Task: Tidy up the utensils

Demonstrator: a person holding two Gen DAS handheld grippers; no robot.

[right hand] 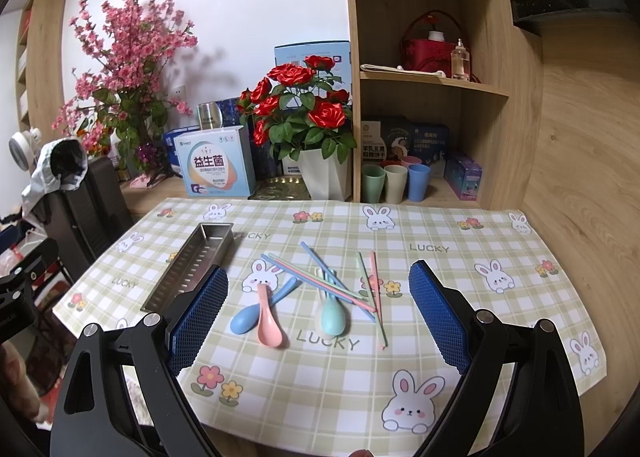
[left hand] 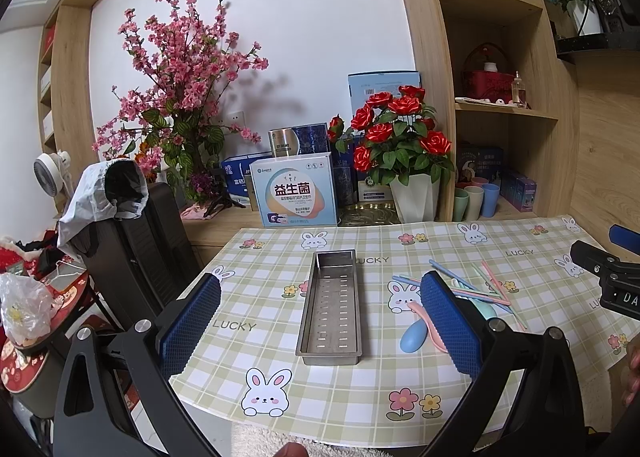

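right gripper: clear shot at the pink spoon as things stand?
Probably yes. The right gripper is open, holds nothing and faces the pile. The pink spoon lies on top of the blue spoon, its bowl uncovered, and nothing stands between.

Checked tablecloth (right hand: 328, 381) — steel tray (right hand: 192, 263), spoons (right hand: 264, 317), chopsticks (right hand: 320, 277).

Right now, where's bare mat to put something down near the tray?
Free: mat left of the steel tray, the near edge by the big rabbit print, and right of the chopsticks. Crowded: spoons and chopsticks piled beside the tray.
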